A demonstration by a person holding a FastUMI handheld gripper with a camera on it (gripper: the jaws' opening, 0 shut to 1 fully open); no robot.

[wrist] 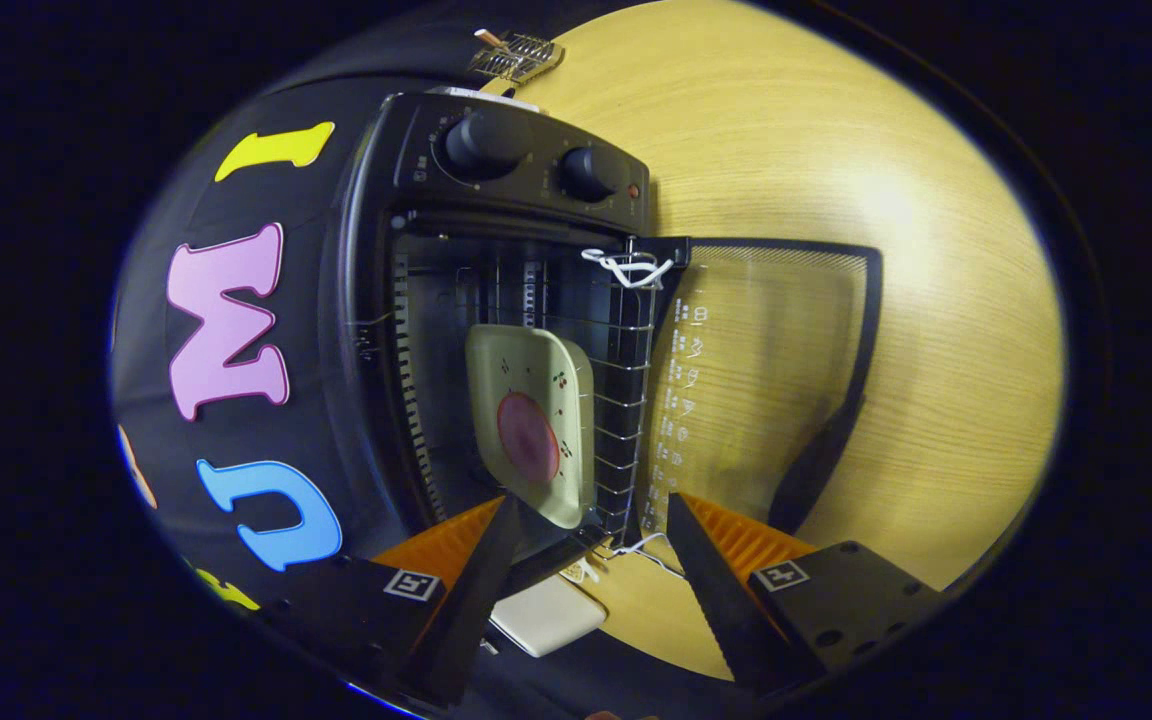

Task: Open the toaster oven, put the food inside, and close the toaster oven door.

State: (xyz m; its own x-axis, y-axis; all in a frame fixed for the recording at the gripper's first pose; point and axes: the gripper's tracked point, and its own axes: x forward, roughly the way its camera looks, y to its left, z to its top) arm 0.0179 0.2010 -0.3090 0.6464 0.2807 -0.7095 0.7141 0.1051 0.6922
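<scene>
One black toaster oven point(496, 300) stands on the pale wood-grain tabletop point(836, 150), seen turned on its side in the gripper view. It carries two round black knobs point(484, 143) on its control panel, with one small red lamp point(633, 190) beside the second knob. Its single glass door point(766, 380) is swung fully open and lies flat over the tabletop, a white cord point(626, 266) looped at the hinge corner. One wire rack point(626, 400) sits at the mouth of the chamber.

Inside the chamber lies one cream square plate point(536, 425) with small cherry marks, bearing one round reddish slice of food point(528, 437). The plate rests on the rack, just ahead of the fingers and nearer to one finger than the other, with no contact between them.

The gripper point(591, 515) has its fingers spread wide, holding nothing; the plate's near corner shows in the gap just beyond the fingertips. One white rectangular block point(546, 615) lies on the tabletop between the fingers, close to the camera. Beyond the oven, one small metal wire grid point(516, 55) rests at the far side of the tabletop
</scene>
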